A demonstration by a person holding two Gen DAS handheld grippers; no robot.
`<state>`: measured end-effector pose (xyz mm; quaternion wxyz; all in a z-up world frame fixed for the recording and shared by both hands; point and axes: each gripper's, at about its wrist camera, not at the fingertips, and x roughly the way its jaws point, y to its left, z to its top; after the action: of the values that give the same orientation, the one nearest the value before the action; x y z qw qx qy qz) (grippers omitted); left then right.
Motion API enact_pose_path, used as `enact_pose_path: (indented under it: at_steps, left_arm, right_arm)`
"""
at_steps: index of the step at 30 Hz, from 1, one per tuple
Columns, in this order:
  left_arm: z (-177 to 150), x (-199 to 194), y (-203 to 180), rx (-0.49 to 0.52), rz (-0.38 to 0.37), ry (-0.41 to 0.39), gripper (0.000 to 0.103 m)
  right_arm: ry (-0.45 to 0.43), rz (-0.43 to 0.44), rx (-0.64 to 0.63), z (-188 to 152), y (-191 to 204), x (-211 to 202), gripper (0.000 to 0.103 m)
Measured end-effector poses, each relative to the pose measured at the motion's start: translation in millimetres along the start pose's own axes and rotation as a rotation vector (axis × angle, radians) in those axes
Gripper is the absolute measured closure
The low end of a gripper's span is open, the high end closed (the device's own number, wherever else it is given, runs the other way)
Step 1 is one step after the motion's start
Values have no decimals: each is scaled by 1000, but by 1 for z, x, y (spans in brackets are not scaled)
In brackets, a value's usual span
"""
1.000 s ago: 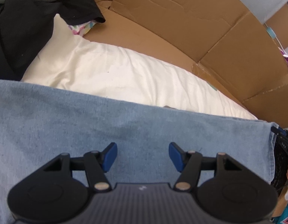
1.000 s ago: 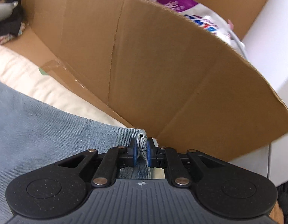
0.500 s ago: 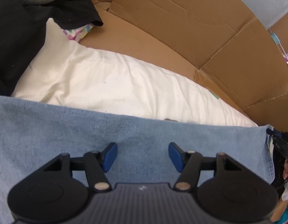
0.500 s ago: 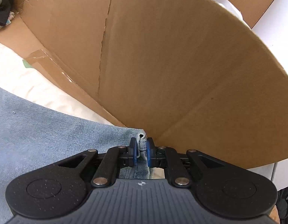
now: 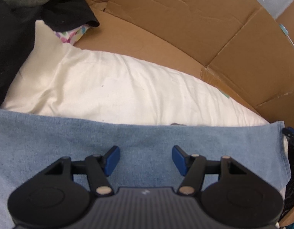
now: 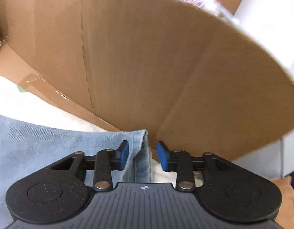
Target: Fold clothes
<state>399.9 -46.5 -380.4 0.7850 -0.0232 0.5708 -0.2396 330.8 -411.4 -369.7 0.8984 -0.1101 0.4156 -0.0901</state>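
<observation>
Creased brown cardboard panels [image 5: 185,28] wall in a cream sheet [image 5: 118,95] under bright, even light.

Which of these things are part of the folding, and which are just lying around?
Part of the job:
- blue denim garment
- left tool, open above the denim
- right tool, open, the denim's corner between its pads

Just lying about:
- cream pillow
- cardboard box
- black clothing
- patterned cloth

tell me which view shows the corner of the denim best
The right wrist view: the denim corner sits sharp between the open right claw pads, hem visible. The left wrist view shows only that corner far off at its right edge, with the open left claw over flat cloth.
</observation>
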Motion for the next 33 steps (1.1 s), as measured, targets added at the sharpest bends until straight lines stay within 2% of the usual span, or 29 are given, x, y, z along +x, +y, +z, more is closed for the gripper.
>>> enact_pose_path:
  at_steps: [7, 12, 23, 28, 33]
  left_arm:
    - [-14, -12, -9, 14, -14, 3, 40]
    - [-24, -25, -22, 50, -34, -4, 40]
    - [-50, -37, -46, 106, -45, 24, 40]
    - [-65, -35, -50, 110, -50, 57, 40]
    - [-69, -32, -49, 103, -43, 70, 40]
  right_arm:
    - [-34, -1, 167, -41, -13, -52, 59]
    - [-19, -18, 247, -69, -15, -75, 59]
    - [45, -29, 452, -114, -10, -81, 59]
    - [69, 0, 562, -128, -15, -77, 59]
    - [55, 30, 662, -133, -24, -76, 59]
